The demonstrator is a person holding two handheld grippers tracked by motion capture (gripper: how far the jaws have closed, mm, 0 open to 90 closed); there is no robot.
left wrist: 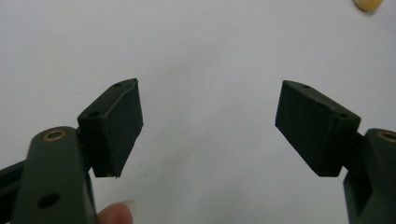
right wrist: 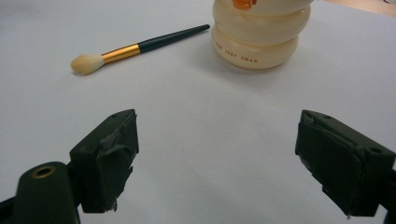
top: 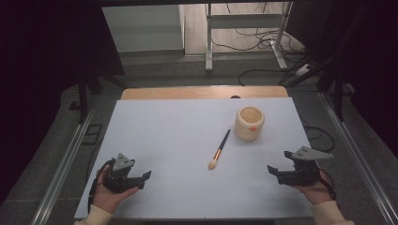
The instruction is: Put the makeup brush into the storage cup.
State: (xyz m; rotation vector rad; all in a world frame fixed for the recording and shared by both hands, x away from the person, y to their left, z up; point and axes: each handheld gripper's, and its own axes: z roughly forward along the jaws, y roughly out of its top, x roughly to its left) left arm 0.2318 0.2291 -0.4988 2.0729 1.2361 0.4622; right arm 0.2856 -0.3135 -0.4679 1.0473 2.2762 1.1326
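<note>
A makeup brush [top: 219, 150] with a dark handle, gold ferrule and cream bristles lies on the white table [top: 178, 136] near the middle, bristles toward me. A cream ribbed cup [top: 249, 123] stands upright just right of its handle end. My left gripper [top: 146, 180] rests open at the near left, its jaws wide apart over bare table [left wrist: 205, 70]. My right gripper [top: 271, 171] is open at the near right, pointing left. Ahead of the right gripper's [right wrist: 215, 161] jaws lie the brush [right wrist: 135, 46] and the cup [right wrist: 259, 32]. Nothing sits between either pair of jaws.
A wooden strip [top: 202, 92] runs along the table's far edge. Beyond it is floor with a white frame [top: 244, 28] and cables. A cream bristle tip [left wrist: 368, 3] peeks in at the top right of the left gripper view.
</note>
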